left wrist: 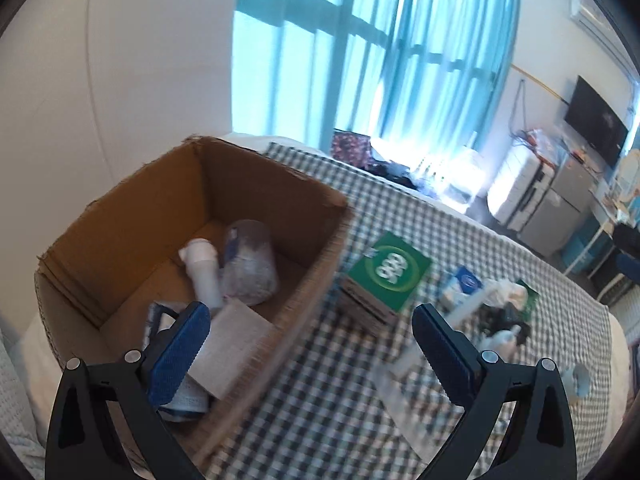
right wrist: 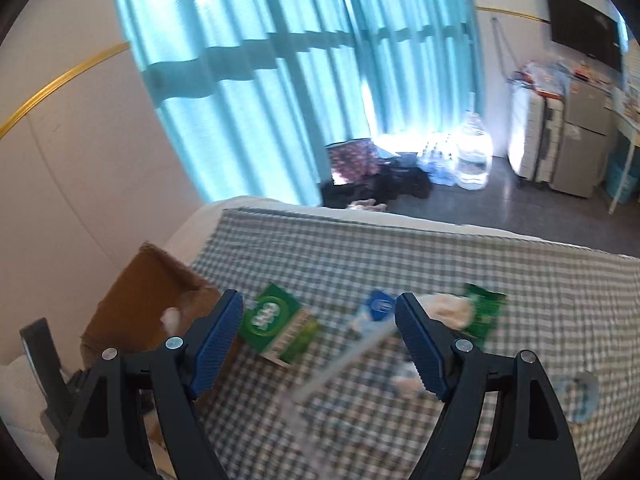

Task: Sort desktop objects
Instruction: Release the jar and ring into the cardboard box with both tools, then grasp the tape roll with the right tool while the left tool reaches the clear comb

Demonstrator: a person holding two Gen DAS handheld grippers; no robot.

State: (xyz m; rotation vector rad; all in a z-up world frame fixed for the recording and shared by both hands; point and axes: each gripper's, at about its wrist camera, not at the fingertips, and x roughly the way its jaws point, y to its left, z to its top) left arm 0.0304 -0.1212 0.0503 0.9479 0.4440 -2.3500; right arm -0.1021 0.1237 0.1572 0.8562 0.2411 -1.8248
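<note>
An open cardboard box stands at the left of a checked cloth. Inside lie a white bottle, a grey clear-wrapped roll and a flat grey card. My left gripper is open and empty above the box's right wall. A green box lies right of the carton, also in the right wrist view. A blue-and-white pack and a green packet with white tissue lie further right. My right gripper is open and empty above them.
A small light-blue roll lies near the cloth's right edge. A clear plastic sheet lies in front of the items. Beyond the bed are turquoise curtains, a water jug, suitcases and a wall TV.
</note>
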